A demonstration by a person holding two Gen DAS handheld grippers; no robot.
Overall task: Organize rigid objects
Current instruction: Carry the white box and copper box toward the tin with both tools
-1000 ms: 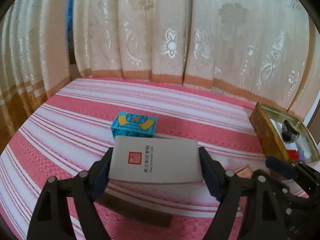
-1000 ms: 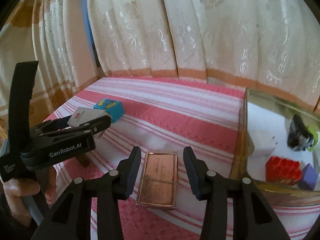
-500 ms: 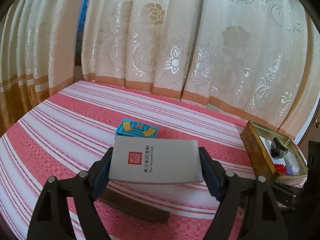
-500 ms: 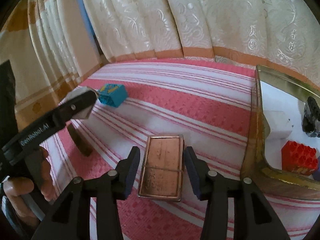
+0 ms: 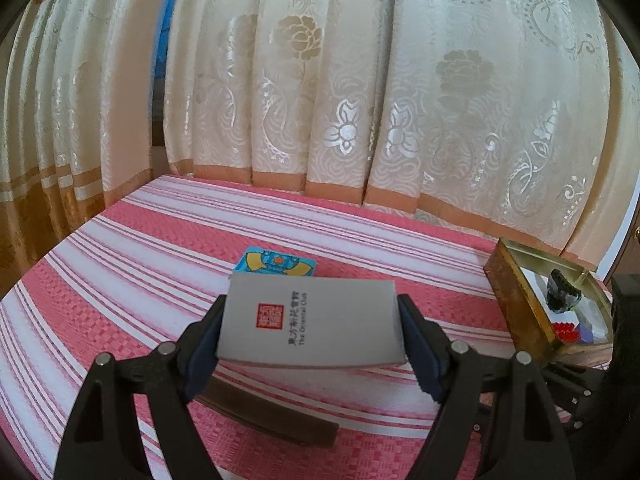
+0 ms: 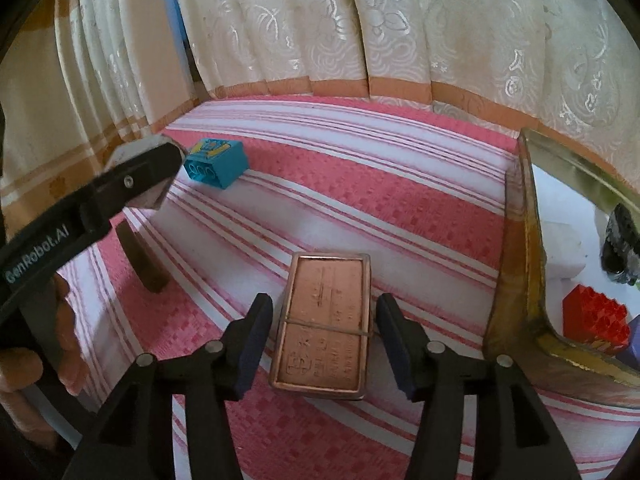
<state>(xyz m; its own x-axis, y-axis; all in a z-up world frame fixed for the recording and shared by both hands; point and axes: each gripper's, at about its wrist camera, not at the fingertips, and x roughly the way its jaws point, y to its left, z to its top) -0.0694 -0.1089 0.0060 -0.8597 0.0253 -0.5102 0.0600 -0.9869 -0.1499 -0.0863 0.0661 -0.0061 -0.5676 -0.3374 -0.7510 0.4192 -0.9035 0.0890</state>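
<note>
Gripping the grey card box across its long sides, the left gripper holds it above the striped cloth; the gold tin lies at three o'clock. Through the right wrist view, the right gripper stands parted, straddling the copper case, whose long axis points toward twelve o'clock; curtains beyond.

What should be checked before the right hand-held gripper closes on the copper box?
1. Copper box between the right hand-held gripper's open fingers: ok.
2. Gaps on both sides of the box: ok.
3. Rubber band around the box intact: ok.
4. Left hand-held gripper shut on the grey card box, lifted off the cloth: ok.
5. Free room in the gold tin beside the red brick: cannot tell.
</note>
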